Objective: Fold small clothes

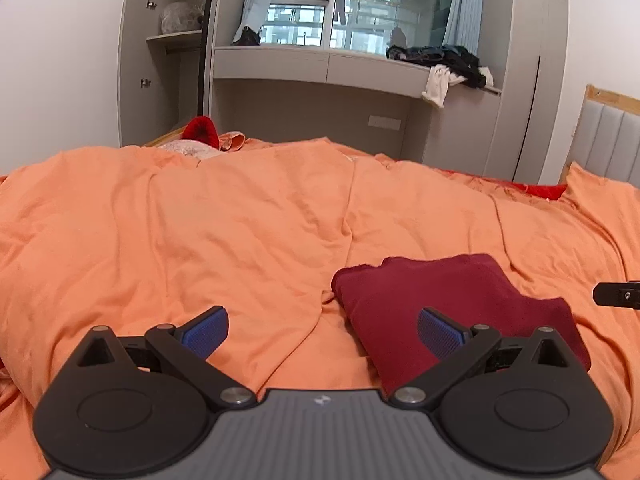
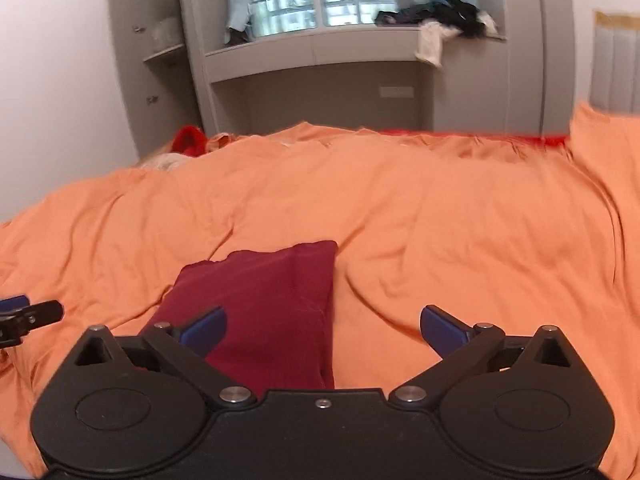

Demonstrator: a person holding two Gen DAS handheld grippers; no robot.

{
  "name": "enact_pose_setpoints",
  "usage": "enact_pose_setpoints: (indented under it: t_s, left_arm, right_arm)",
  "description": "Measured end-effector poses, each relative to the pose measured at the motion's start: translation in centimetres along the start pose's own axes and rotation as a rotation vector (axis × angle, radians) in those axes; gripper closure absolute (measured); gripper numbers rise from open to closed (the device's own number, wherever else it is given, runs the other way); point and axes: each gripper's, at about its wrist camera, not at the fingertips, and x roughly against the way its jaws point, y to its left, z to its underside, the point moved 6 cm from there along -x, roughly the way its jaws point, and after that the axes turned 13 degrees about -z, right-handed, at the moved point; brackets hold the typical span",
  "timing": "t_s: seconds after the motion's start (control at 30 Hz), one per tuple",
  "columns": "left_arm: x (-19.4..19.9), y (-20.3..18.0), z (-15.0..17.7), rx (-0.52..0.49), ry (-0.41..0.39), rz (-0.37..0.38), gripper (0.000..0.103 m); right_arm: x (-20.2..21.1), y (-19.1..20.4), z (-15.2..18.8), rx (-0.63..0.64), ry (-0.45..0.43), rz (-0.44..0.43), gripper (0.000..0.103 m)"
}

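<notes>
On the orange duvet (image 1: 240,216), the maroon garment (image 1: 452,304) lies folded flat.

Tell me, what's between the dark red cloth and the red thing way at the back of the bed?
Only wrinkled orange blanket lies between the folded dark red cloth and the red thing. The left wrist view shows this best.

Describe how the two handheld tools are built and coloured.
Both match: the left tool and right tool have matte black linkage arms on round black housings, silver pivot pins, and blue ribbed pads. The left body is ribbed grey with a small pale logo. No cables or sleeves show.
</notes>
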Motion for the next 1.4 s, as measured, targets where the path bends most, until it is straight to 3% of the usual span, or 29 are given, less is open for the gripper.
enact_pose_setpoints:
  t_s: [0.13, 0.3, 0.37, 0.43, 0.5, 0.6, 0.67, 0.73, 0.83, 1.03, 1.07, 1.13, 1.23, 1.3, 1.4]
  left_arm:
    - [-0.5, -0.5, 0.3, -0.002, 0.027, 0.007, 0.001]
    - [-1.2, -1.0, 0.6, -0.037, 0.047, -0.021, 0.001]
    - [-1.4, -1.2, 0.8, -0.052, 0.062, -0.028, 0.001]
    - [-1.5, -1.1, 1.0, -0.065, 0.063, -0.039, 0.001]
    - [-1.6, -0.7, 1.0, -0.075, 0.061, -0.051, 0.001]
    - [-1.7, 0.6, 0.7, -0.049, 0.063, -0.08, 0.001]
    - [-1.6, 1.6, 0.3, -0.015, 0.062, -0.083, 0.001]
    - [-1.4, 2.4, 0.0, 0.01, 0.054, -0.085, 0.001]
    - [-1.3, 3.5, -0.2, 0.031, 0.049, -0.095, 0.001]
    - [-1.7, 4.8, -0.1, 0.06, 0.068, -0.099, 0.001]
    - [-1.6, 4.9, -0.1, 0.061, 0.069, -0.096, 0.001]
    - [-1.4, 5.0, -0.3, 0.064, 0.061, -0.095, 0.001]
    - [-1.1, 5.5, -0.6, 0.074, 0.05, -0.101, 0.001]
    - [-1.0, 6.1, -0.7, 0.091, 0.05, -0.107, 0.001]
    - [-1.1, 7.1, -1.0, 0.125, 0.048, -0.115, 0.001]
  right_arm:
    - [-1.2, 0.0, 0.0, -0.005, 0.05, -0.03, 0.0]
    - [-1.4, 0.2, 1.0, 0.051, 0.078, -0.003, 0.0]
    - [-1.6, -0.4, 2.7, -0.007, 0.125, -0.02, 0.002]
    - [-0.9, -0.4, 4.1, -0.066, 0.112, -0.023, 0.006]
    - [0.3, 2.3, 5.8, 0.025, 0.048, -0.081, 0.004]
    - [0.1, 8.9, 9.3, 0.35, 0.021, -0.141, 0.004]
    - [-1.2, 12.2, 11.2, 0.532, 0.029, -0.144, 0.016]
    - [-2.7, 14.7, 12.6, 0.686, 0.029, -0.12, 0.041]
    - [-4.6, 16.7, 13.5, 0.81, 0.029, -0.097, 0.039]
    - [-6.0, 17.2, 13.5, 0.924, 0.018, -0.064, 0.04]
    - [-6.3, 17.3, 13.4, 0.932, 0.016, -0.066, 0.044]
    - [-7.3, 18.0, 13.6, 0.958, 0.026, -0.089, 0.065]
    - [-7.6, 18.8, 13.7, 0.982, 0.017, -0.094, 0.077]
    - [-7.3, 19.1, 12.8, 0.93, -0.007, -0.127, 0.085]
    - [-6.6, 20.0, 10.9, 0.862, -0.039, -0.171, 0.089]
